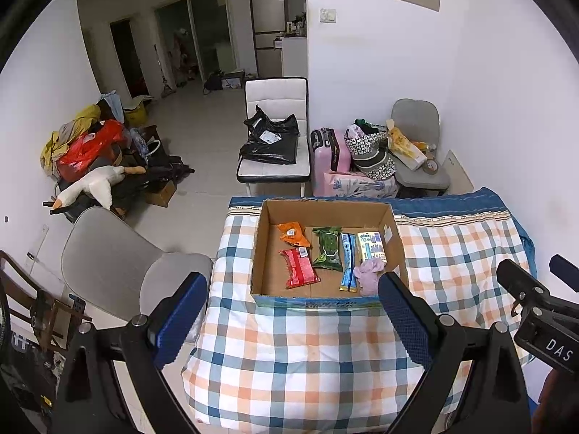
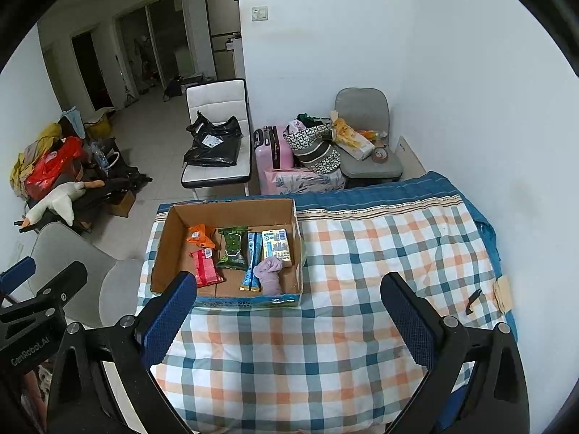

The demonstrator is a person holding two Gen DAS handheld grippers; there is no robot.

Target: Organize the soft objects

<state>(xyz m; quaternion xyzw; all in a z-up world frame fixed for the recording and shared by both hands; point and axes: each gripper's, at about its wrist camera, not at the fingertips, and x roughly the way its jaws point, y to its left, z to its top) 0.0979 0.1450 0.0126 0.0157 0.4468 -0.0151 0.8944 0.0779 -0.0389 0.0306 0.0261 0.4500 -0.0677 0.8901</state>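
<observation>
An open cardboard box [image 1: 262,238] [image 2: 164,249] sits on the plaid bedding [image 1: 307,358] [image 2: 325,343]. Inside lie an orange packet [image 1: 294,235] [image 2: 199,235], a red packet [image 1: 299,267] [image 2: 207,268], a green wipes pack [image 1: 328,248] [image 2: 233,248], a blue pack [image 1: 349,261] [image 2: 253,260], a tissue pack [image 1: 372,246] [image 2: 276,246] and a lilac cloth [image 1: 369,270] [image 2: 268,274]. My left gripper [image 1: 293,322] is open and empty, held above the bedding in front of the box. My right gripper [image 2: 289,322] is open and empty, to the right of the box's front.
A grey chair [image 1: 119,264] [image 2: 72,264] stands left of the bed. A white chair with a black bag [image 1: 275,137] [image 2: 217,141], a pink suitcase [image 1: 331,157] [image 2: 273,152] and a loaded grey chair [image 1: 416,152] [image 2: 365,144] stand beyond. A pile with a plush goose [image 1: 90,184] [image 2: 54,199] lies on the floor.
</observation>
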